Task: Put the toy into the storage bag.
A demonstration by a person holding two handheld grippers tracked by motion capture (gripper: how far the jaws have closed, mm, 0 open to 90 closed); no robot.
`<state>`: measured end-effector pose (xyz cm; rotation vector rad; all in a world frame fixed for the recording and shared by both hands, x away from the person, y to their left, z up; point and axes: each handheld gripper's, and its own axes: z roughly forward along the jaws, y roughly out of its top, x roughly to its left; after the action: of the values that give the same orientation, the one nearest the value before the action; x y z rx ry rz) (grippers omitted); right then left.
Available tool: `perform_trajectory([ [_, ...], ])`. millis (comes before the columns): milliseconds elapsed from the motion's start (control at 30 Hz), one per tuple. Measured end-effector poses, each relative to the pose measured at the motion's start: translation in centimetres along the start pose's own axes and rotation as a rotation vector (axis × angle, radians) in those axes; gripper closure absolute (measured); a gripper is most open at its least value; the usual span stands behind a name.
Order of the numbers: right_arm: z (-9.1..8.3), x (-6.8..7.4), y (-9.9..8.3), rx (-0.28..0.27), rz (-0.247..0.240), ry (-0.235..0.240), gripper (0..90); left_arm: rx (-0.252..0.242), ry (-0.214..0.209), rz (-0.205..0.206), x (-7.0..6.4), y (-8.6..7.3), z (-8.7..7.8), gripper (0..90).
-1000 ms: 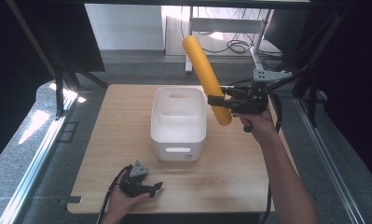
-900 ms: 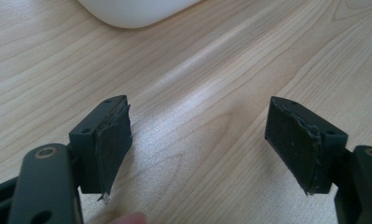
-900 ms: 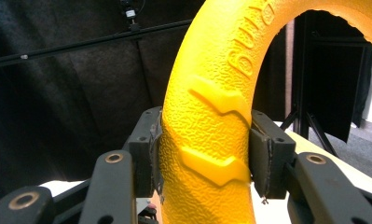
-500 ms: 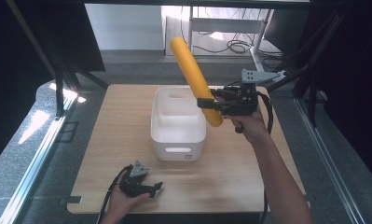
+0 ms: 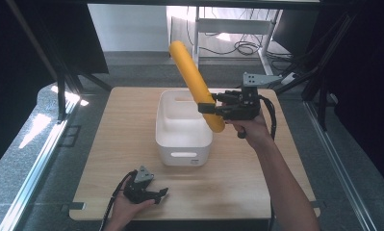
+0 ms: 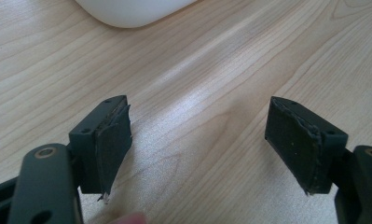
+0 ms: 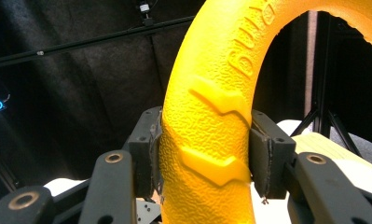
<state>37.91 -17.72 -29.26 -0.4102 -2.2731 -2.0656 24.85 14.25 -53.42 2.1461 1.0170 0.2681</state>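
Right gripper (image 5: 213, 109): raised above the table (image 5: 108, 159), over the right rim of the white bin (image 5: 182, 139). Jaws closed on a yellow ring (image 5: 195, 86), pads pressed against both sides of its textured band. In the right gripper view (image 7: 204, 163), ring (image 7: 211, 107) seen rising between the pads and curving off to the upper right, with raised chevron marks and embossed lettering on its surface. From the high view, ring seen edge-on, tilted, upper end leaning away to the left, lower end just past the bin's right rim. Not possible to tell whether ring and rim touch.

Left gripper (image 5: 158, 195): low over the near edge of the table, held in the left hand (image 5: 124, 207), well apart from the bin. Jaws spread wide, nothing between them. In the left gripper view (image 6: 207, 154), bare wood grain visible between the two pads, rounded corner of the bin (image 6: 132, 9) at the top of the frame.

Bin: upright at the middle of the table, handle slot facing the near side.
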Motion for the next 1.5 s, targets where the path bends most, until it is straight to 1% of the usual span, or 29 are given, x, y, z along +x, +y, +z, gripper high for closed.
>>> perform_trajectory([
  [333,0.9,0.6,0.0,-0.002,-0.003,0.041,51.9,-0.002,-0.002,-0.004,-0.1,0.0,0.0,22.8],
  [467,1.4,0.7,-0.2,0.012,0.000,0.051,51.8,-0.001,-0.001,-0.002,-0.1,0.0,0.1,22.9],
  [800,2.4,0.5,-0.9,0.040,0.013,0.071,51.8,0.000,-0.001,-0.002,-0.1,0.0,0.0,22.8],
  [1200,3.0,-0.3,-2.2,0.061,0.035,0.073,51.8,0.002,-0.002,0.003,-0.1,0.0,0.1,22.9],
  [1267,3.1,-0.4,-2.5,0.069,0.047,0.077,51.8,0.002,-0.002,0.002,-0.1,0.0,0.1,22.8],
  [1433,3.6,-0.7,-3.1,0.093,0.052,0.086,51.7,0.003,-0.001,0.001,-0.1,0.0,0.1,22.8],
  [1500,3.8,-0.8,-3.3,0.101,0.061,0.081,51.7,0.002,-0.003,0.003,-0.1,0.0,0.1,22.8],
])
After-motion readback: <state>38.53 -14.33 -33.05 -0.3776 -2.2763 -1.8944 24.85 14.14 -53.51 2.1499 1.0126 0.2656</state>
